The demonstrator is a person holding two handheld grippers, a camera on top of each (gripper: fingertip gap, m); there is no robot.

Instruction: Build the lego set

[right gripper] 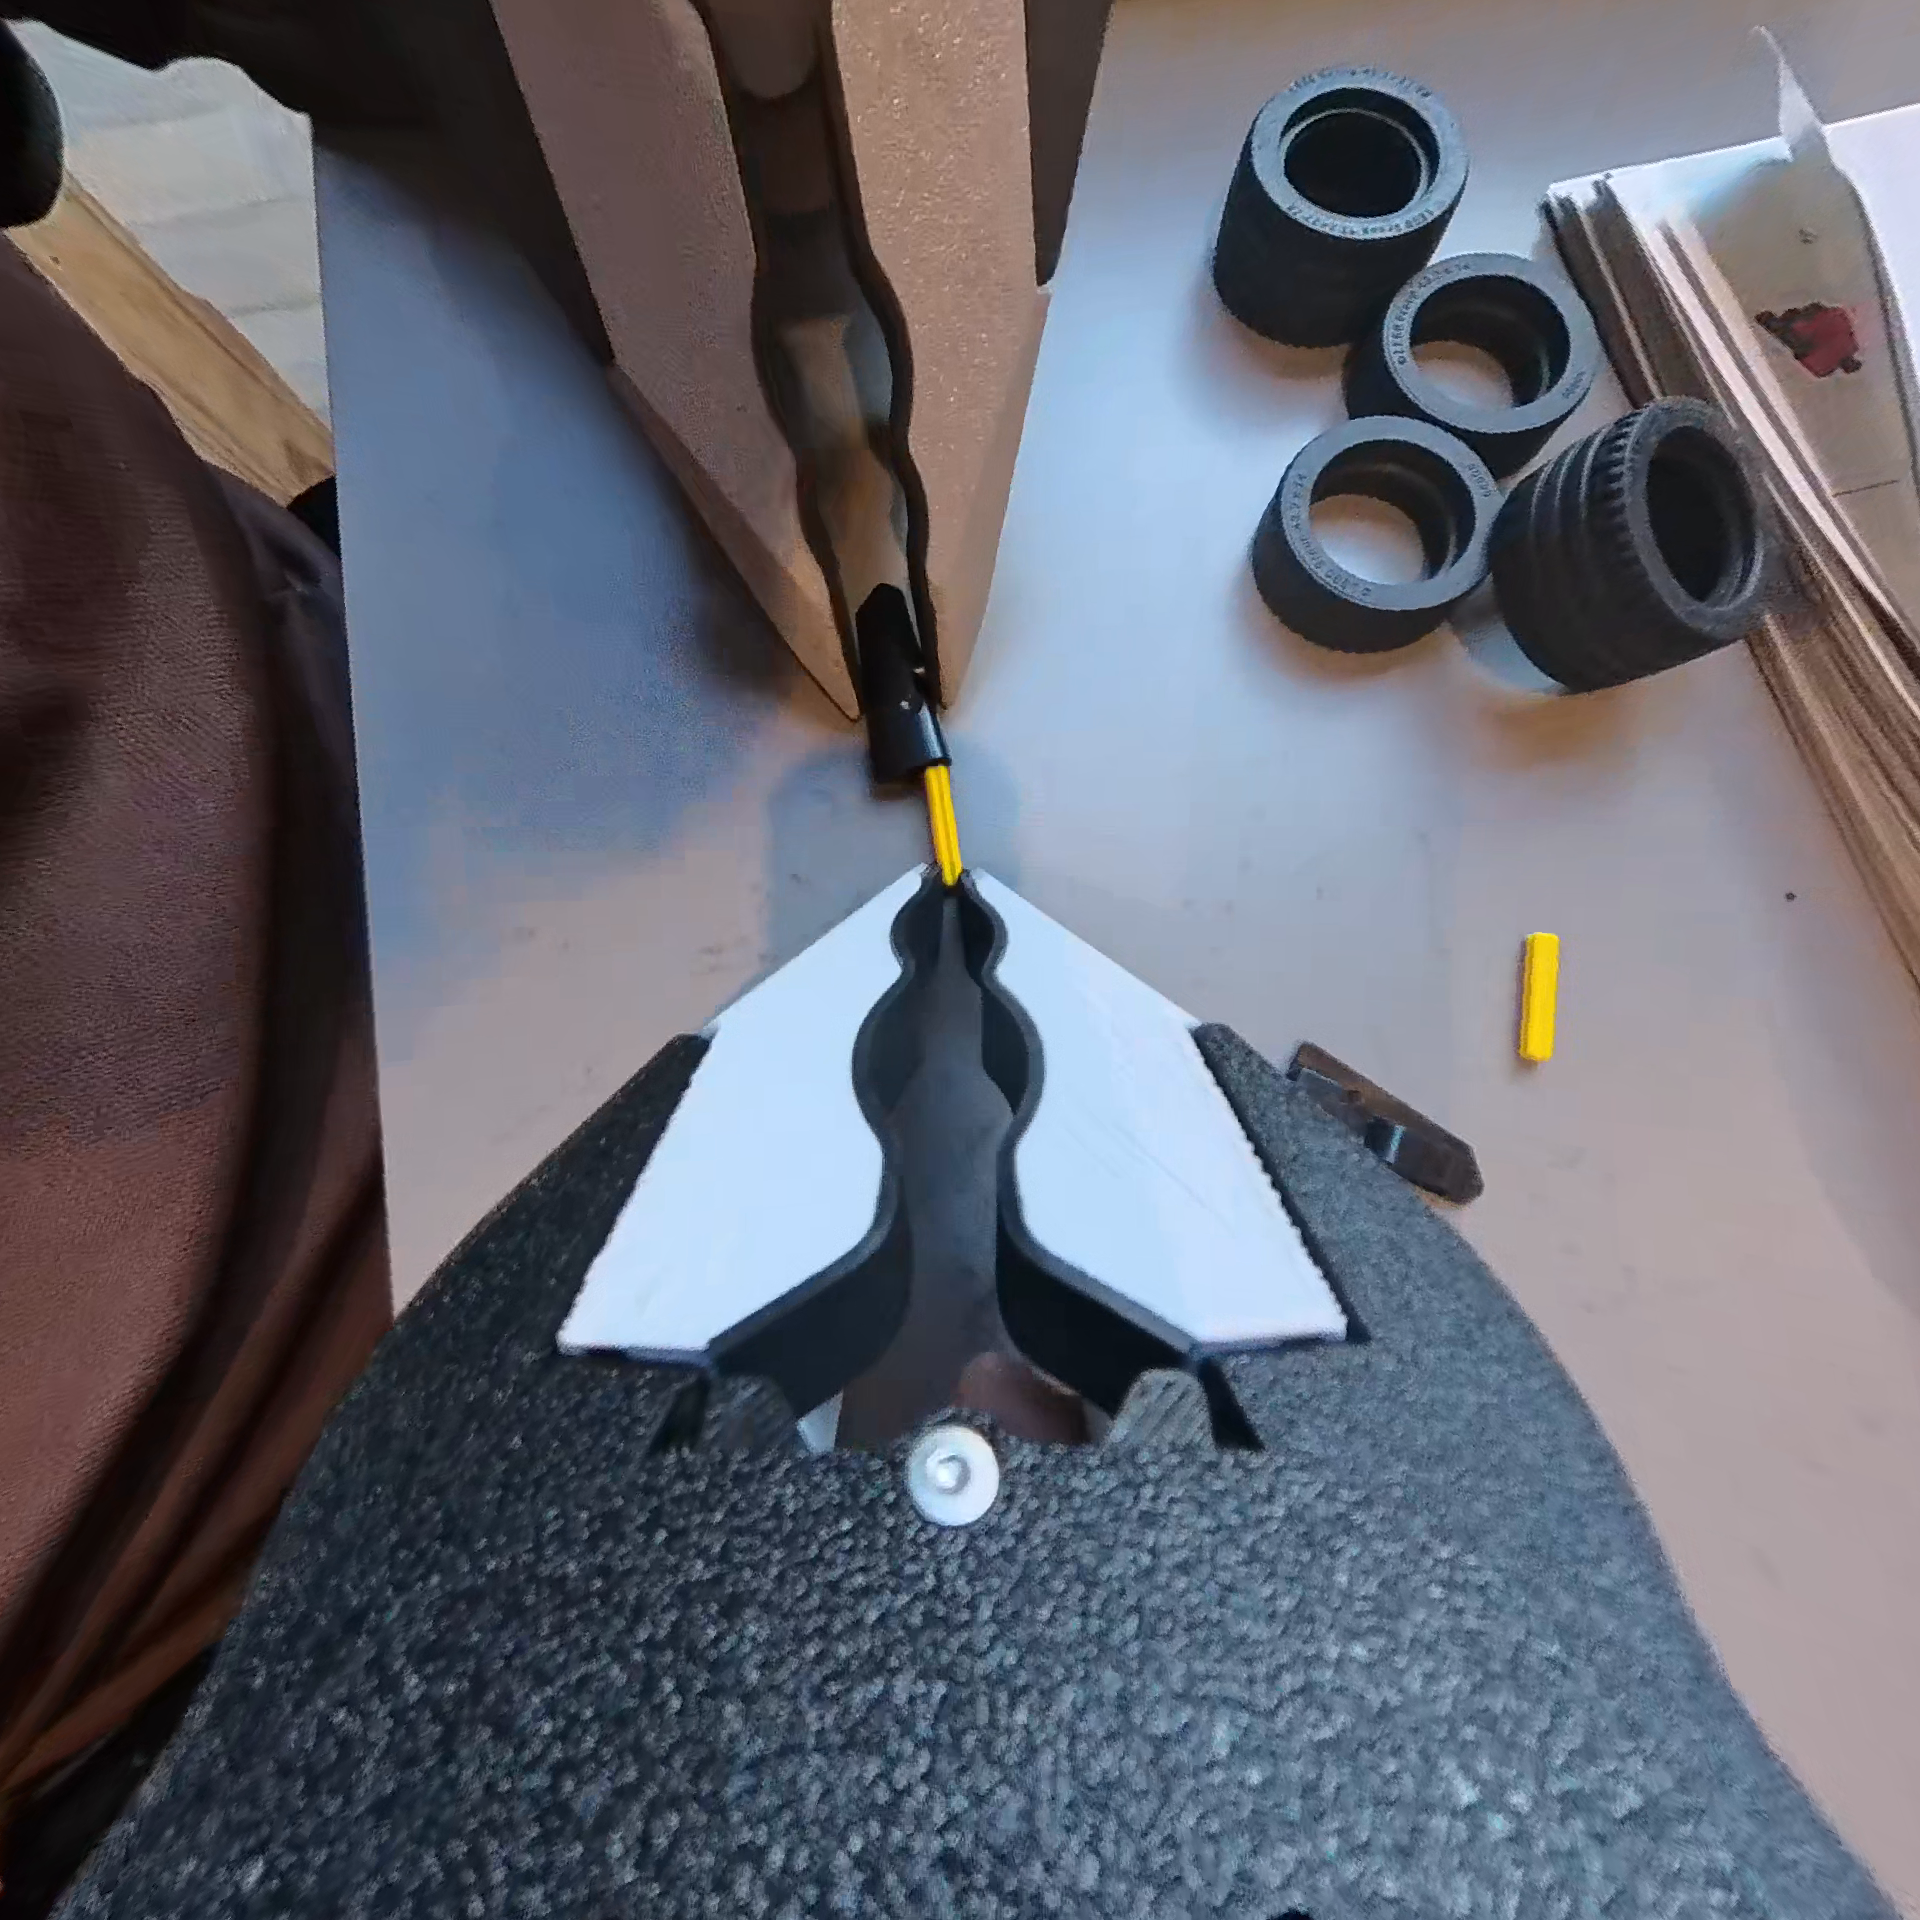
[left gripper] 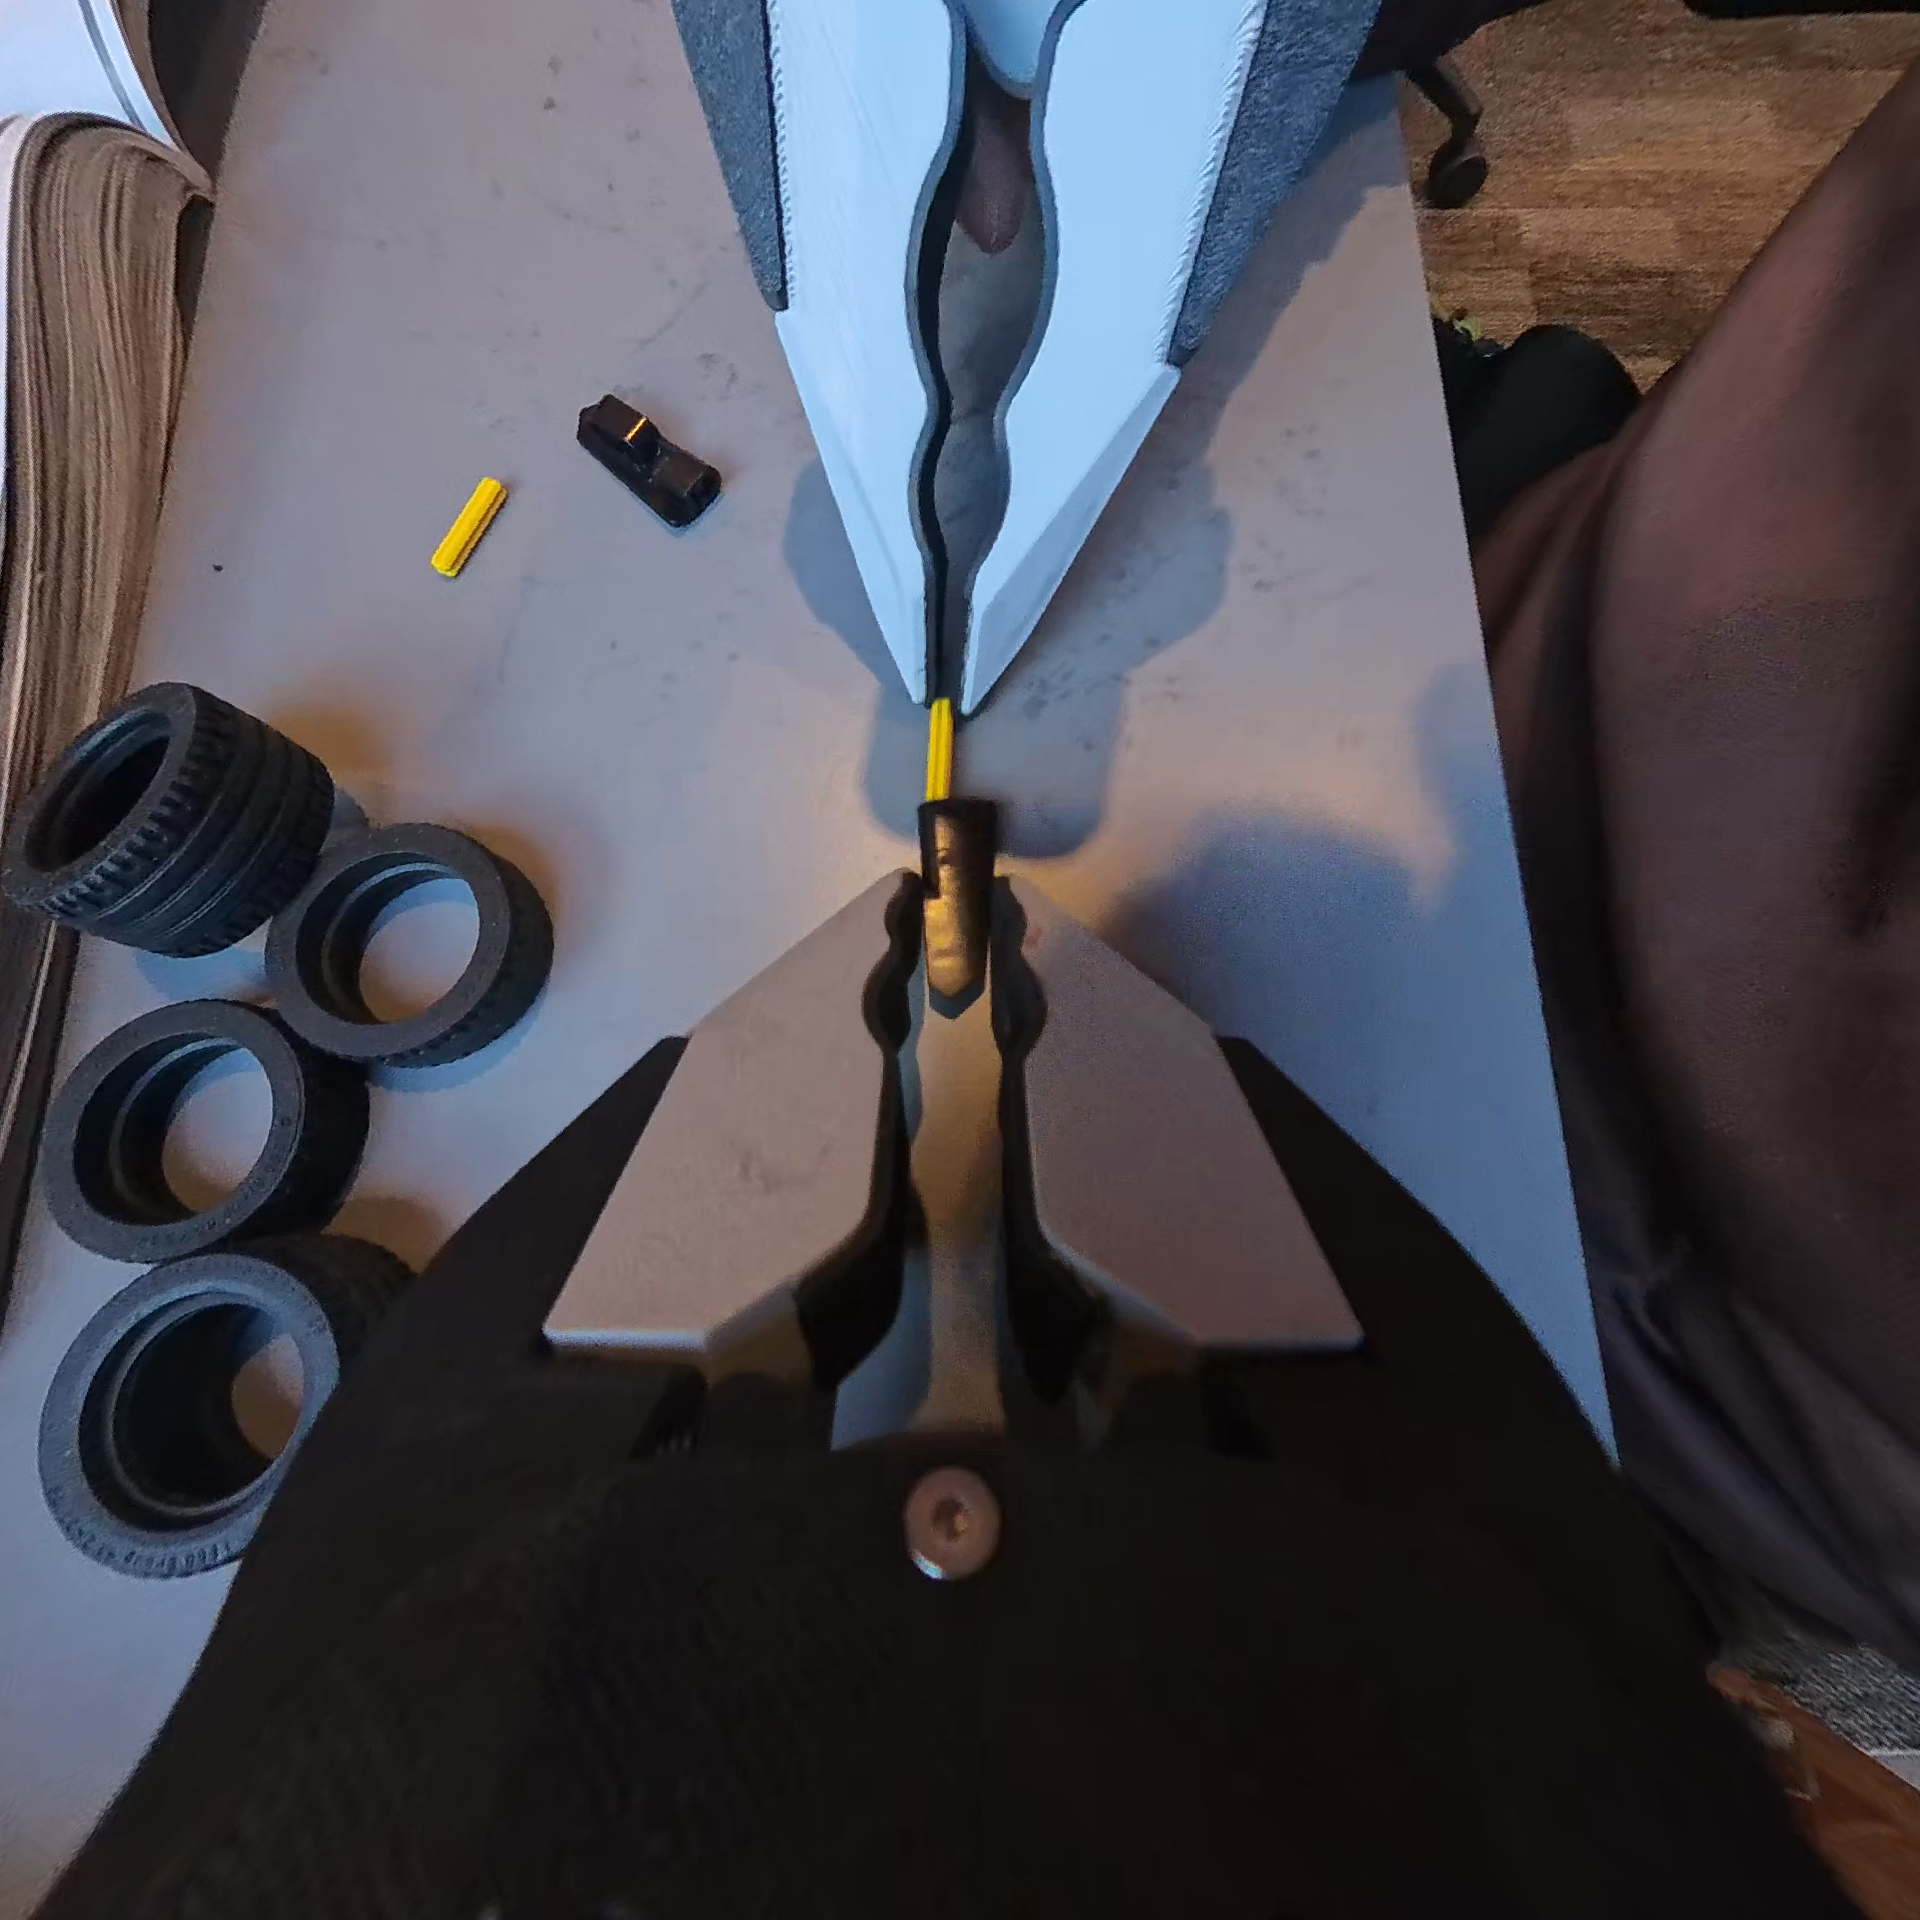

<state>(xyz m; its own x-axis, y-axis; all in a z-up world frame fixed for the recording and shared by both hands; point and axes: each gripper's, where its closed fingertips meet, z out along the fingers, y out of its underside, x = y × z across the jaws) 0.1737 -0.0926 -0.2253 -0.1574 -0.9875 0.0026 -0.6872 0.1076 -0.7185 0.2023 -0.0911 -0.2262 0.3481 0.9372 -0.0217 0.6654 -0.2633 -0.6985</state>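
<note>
Left gripper (left gripper: pixel 954 888) clamps connector (left gripper: pixel 954 894); right gripper (right gripper: pixel 948 883) pinches axle (right gripper: pixel 941 823), tip at connector bore for insertion. Spare axle (left gripper: pixel 469 527), tyres (left gripper: pixel 166 816) parked left of connector.

a pale grey table (left gripper: pixel 582 260) is seen bearing four black tyres (left gripper: pixel 410 951) clustered near one edge, a loose yellow axle (left gripper: pixel 469 527), a small black connector piece (left gripper: pixel 647 460), and a paper stack (right gripper: pixel 1766 416) alongside.

yellow axle (left gripper: pixel 940 748), black connector (left gripper: pixel 956 894), black tyres (left gripper: pixel 312 1039)
</note>
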